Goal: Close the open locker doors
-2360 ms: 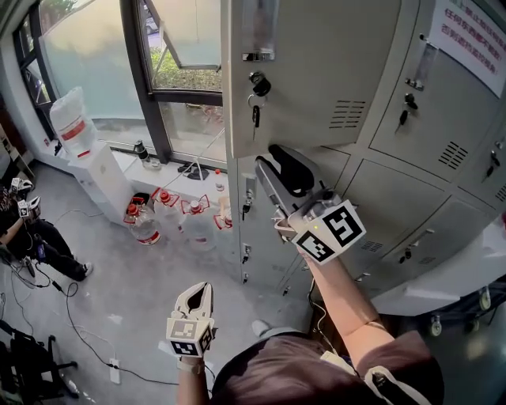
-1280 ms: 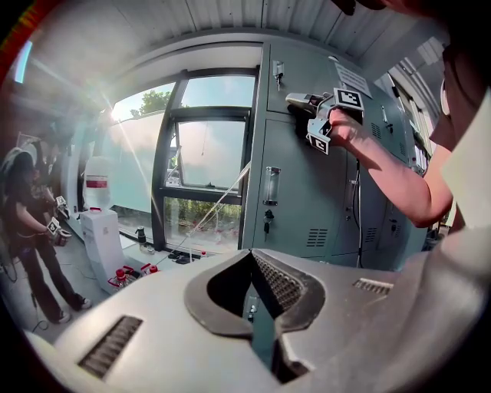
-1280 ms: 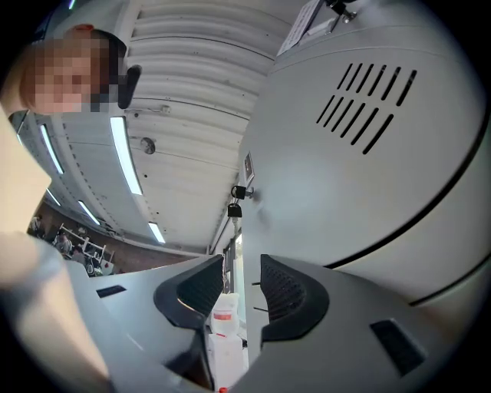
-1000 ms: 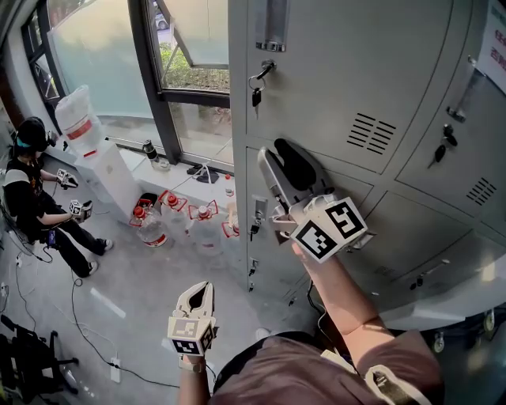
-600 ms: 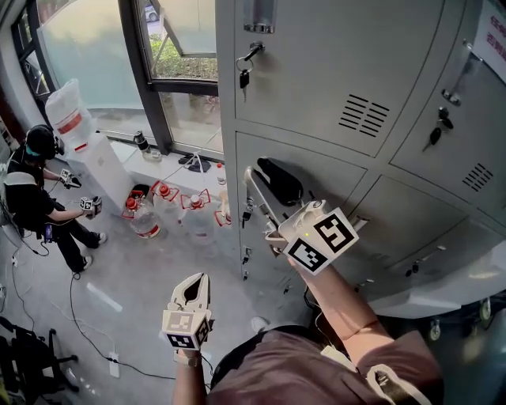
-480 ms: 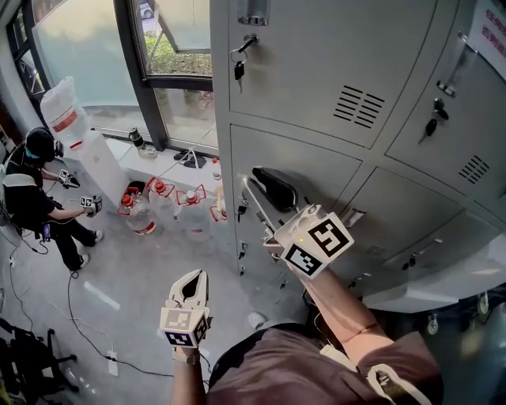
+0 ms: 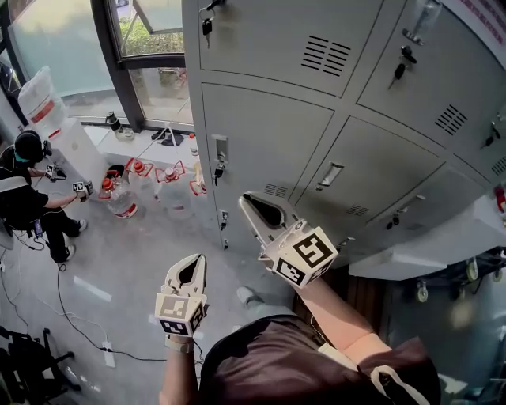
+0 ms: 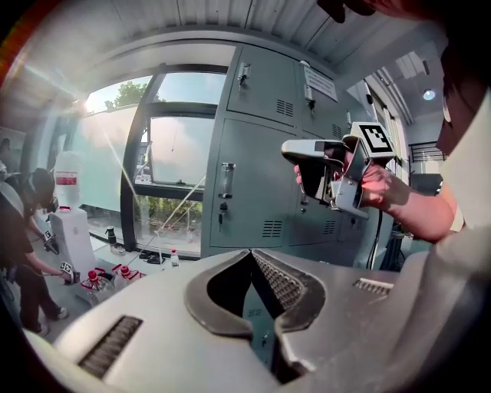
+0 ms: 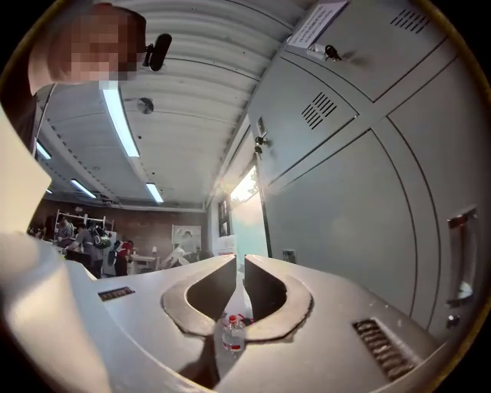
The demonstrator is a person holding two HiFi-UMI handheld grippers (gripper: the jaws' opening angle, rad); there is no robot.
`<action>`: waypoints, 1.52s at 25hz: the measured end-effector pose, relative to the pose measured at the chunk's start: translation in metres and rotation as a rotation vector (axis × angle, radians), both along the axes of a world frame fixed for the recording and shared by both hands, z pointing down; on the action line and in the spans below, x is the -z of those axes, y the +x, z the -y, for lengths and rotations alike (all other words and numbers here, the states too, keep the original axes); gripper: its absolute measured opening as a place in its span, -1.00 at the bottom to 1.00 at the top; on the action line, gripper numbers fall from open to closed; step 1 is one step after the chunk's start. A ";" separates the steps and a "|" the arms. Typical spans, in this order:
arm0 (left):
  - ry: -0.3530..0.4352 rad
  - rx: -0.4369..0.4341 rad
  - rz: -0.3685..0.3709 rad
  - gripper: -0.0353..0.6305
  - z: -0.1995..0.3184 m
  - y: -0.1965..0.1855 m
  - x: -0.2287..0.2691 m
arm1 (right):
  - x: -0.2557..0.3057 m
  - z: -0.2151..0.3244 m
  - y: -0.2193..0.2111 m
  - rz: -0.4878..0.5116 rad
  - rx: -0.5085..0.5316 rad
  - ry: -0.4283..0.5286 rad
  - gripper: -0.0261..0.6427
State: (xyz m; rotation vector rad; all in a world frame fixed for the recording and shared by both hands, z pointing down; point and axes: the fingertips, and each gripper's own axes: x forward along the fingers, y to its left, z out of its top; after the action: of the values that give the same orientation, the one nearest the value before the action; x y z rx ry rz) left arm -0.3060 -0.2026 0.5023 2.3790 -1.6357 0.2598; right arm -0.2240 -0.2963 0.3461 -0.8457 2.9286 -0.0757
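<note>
At the far left, a seated person in dark clothes is near a white water dispenser. Red-capped water bottles stand on the grey floor beneath a tall window.

Nearer the middle, the left claw hangs low over the floor, well apart from the lockers. Its own view shows the left claw closed, tips touching, with nothing between them.

Right of it, the right claw is raised in front of the lower rows of the grey locker bank and points up along it. It is near the doors but touches none. Its own view shows the right claw closing, with only a thin slit left between the jaws. Nothing is held; through the slit only a distant bottle on the floor shows.

The locker doors fill the middle and right of the head view, and every one in sight lies flush and closed. In the right gripper view the locker doors stand just to the claw's right. Keys hang in some of the upper locks, and vertical handles sit on the lower doors.
</note>
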 end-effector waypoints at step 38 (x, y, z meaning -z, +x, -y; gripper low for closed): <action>0.049 -0.499 -0.041 -0.83 -0.053 0.253 0.005 | -0.125 -0.164 0.279 -0.160 -0.386 -0.180 -0.76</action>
State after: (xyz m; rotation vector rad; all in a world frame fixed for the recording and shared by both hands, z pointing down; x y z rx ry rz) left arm -0.0528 -0.1499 0.4974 2.7761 -1.0160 0.2556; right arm 0.0547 -0.1323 0.4708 -1.4933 2.8686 -0.2557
